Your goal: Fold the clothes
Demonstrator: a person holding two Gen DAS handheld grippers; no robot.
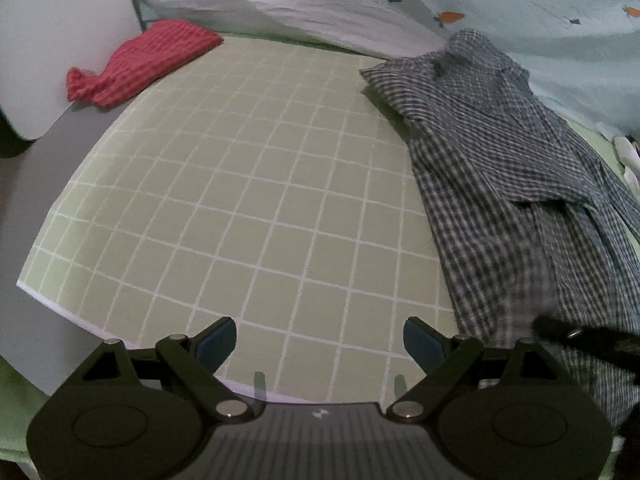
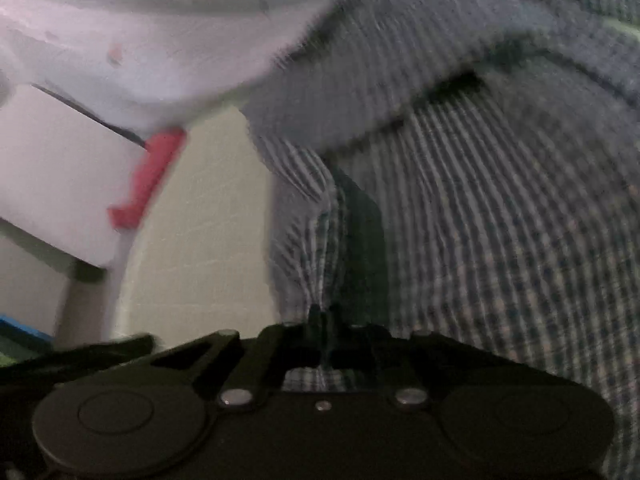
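A blue and white checked shirt (image 1: pixel 500 168) lies rumpled along the right side of a green grid mat (image 1: pixel 248 200), its collar at the far end. My left gripper (image 1: pixel 320 342) hovers open over the mat's near edge, nothing between its fingers, the shirt off to its right. In the blurred right wrist view, my right gripper (image 2: pixel 323 320) is shut on a pinched fold of the checked shirt (image 2: pixel 480 220), which fills the right half of that view. The other gripper's dark body (image 1: pixel 580 340) shows over the shirt's lower part.
A folded red checked garment (image 1: pixel 140 64) lies at the mat's far left corner, also seen as the red garment (image 2: pixel 148 176). Pale bedding with small carrot prints (image 1: pixel 480 8) is heaped behind the mat. A white board or box (image 1: pixel 52 48) stands at the left.
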